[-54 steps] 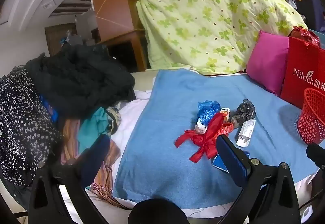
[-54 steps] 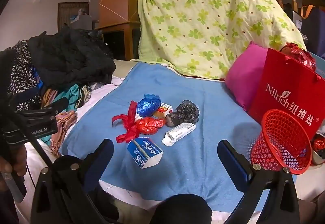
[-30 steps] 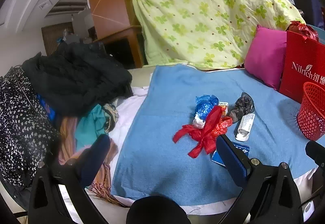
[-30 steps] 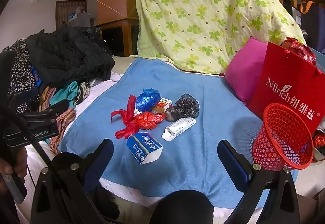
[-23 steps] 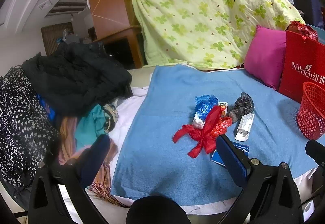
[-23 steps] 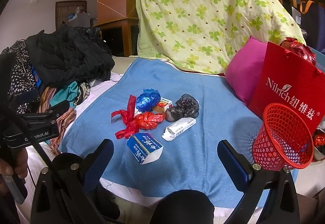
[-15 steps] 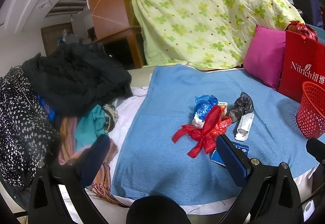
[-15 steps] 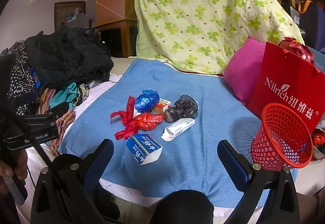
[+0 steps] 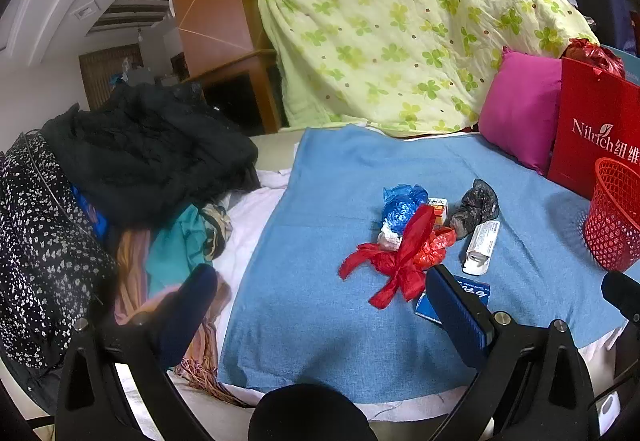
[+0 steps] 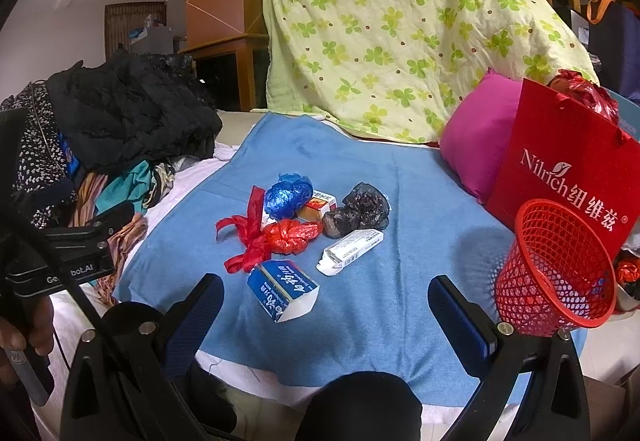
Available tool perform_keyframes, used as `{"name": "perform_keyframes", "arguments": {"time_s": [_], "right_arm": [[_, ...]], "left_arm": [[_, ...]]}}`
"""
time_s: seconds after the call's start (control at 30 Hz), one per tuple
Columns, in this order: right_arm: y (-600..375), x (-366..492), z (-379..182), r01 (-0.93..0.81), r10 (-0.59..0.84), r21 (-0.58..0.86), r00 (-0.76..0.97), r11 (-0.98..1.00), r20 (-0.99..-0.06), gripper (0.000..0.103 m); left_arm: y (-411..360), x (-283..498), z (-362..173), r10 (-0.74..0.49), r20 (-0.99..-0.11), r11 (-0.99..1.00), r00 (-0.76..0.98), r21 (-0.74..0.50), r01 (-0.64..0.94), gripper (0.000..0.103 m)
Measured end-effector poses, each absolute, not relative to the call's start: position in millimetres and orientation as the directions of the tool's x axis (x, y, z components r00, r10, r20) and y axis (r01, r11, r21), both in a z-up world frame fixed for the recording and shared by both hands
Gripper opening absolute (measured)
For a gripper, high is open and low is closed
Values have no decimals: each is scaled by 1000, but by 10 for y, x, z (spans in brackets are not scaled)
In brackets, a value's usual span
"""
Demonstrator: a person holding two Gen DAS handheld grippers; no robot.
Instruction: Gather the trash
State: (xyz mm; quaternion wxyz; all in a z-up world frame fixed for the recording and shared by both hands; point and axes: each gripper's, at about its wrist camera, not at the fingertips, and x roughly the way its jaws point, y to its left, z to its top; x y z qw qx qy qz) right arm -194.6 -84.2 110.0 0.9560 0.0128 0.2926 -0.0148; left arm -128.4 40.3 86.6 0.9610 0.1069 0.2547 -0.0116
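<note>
Trash lies in a heap on the blue blanket: a blue-and-white carton, a red plastic bag with ribbon, a crumpled blue bag, a small orange box, a dark crumpled bag and a white flat box. A red mesh basket stands at the right. My right gripper is open, just short of the carton. My left gripper is open over the blanket's near left part, the red bag ahead of it to the right, and the basket at the far right.
A heap of dark and patterned clothes fills the left side. A green clover quilt, a pink cushion and a red paper shopping bag stand behind. A person's hand holds the left gripper's handle.
Both views have drifted only slightly; the trash heap and the basket lie where they were, and both grippers stay open.
</note>
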Motion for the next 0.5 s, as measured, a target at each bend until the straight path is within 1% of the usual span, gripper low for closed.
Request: {"name": "perform_keyframes", "arguments": {"time_s": [0.4, 0.5], "right_arm": [[-843, -1939, 1092, 35, -21, 15, 824, 999, -566, 103], [-835, -1929, 1080, 34, -12, 27, 809, 999, -588, 103]], "left_arm": [[400, -1275, 851, 27, -495, 975, 868, 204, 86, 103], [403, -1264, 846, 26, -499, 974, 866, 207, 90, 103]]}}
